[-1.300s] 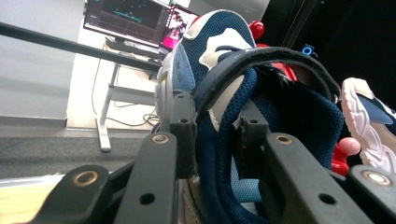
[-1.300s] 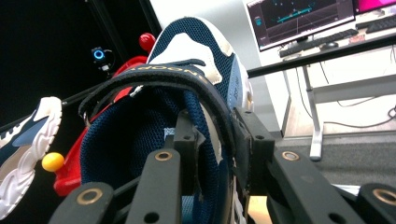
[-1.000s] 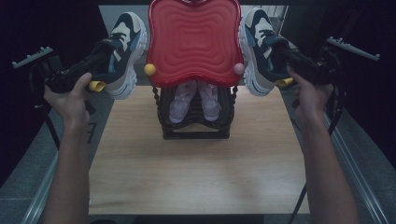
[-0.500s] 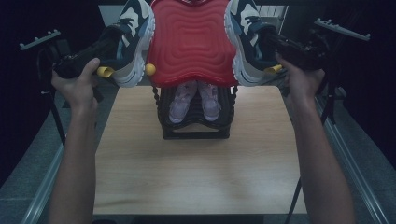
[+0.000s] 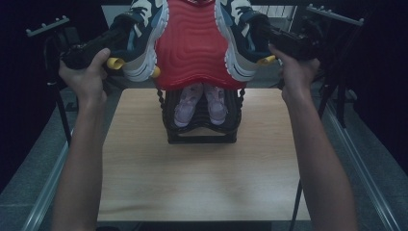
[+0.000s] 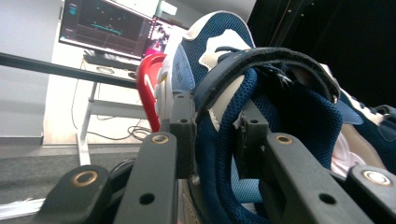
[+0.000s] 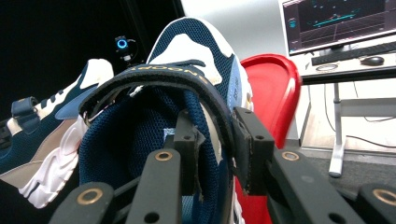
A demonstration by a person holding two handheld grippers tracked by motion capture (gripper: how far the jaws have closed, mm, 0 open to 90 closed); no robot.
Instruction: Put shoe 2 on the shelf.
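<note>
Shoe rack half behind red tray

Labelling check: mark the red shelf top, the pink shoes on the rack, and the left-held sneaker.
red shelf top (image 5: 192,48): high view, centre of ribbed surface.
pink shoes (image 5: 185,103): high view, left shoe's toe.
blue-and-white sneaker (image 6: 219,42): left gripper view, toe area.

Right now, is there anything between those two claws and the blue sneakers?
Nothing: the left gripper is clamped on the collar of the left sneaker, and the right gripper on the right sneaker. The red tray sits between the shoes.
</note>
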